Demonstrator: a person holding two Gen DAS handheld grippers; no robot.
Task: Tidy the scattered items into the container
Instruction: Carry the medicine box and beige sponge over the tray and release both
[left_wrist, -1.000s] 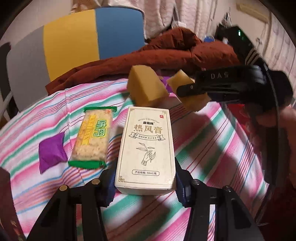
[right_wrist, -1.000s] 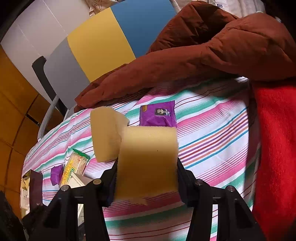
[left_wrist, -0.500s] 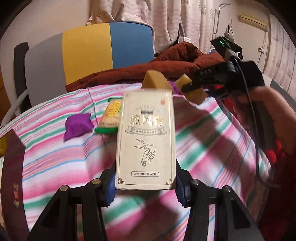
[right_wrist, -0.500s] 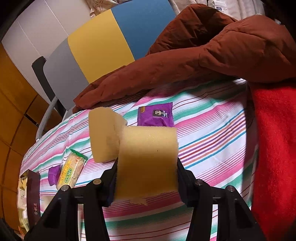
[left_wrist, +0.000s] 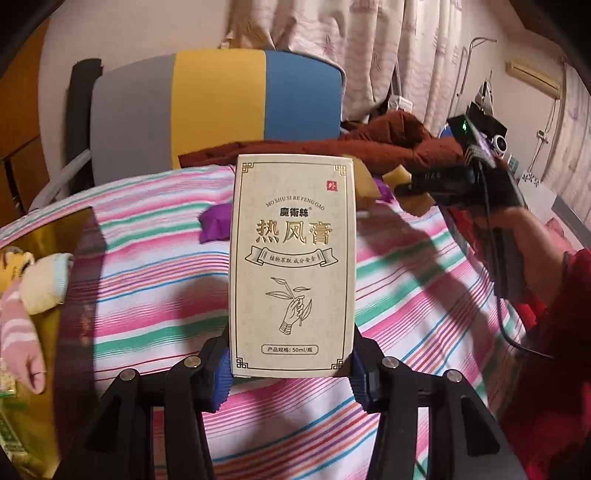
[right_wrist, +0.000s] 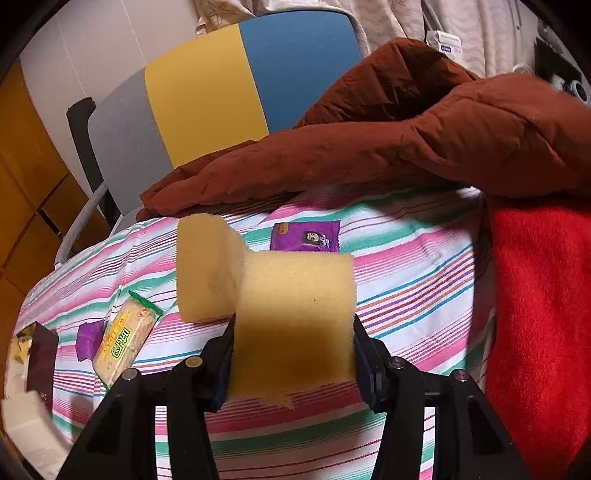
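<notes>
The left gripper (left_wrist: 291, 373) is clamped on the base of a cream box (left_wrist: 292, 266), held upright and clear of the striped cloth (left_wrist: 155, 280), presumably for carrying to the container (left_wrist: 55, 229) at the left edge, where socks already lie; the right gripper (right_wrist: 293, 354) squeezes a yellow sponge (right_wrist: 280, 295) above the cloth; a snack bar (right_wrist: 123, 341) and purple packet (right_wrist: 306, 237) lie loose.

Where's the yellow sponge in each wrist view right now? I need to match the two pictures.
Left wrist: yellow sponge right of centre, partly behind the boxed cream, held by the right gripper.
Right wrist: sponge fills the centre, clamped between the fingers.
Shared landmark: the grey, yellow and blue chair back.
</notes>
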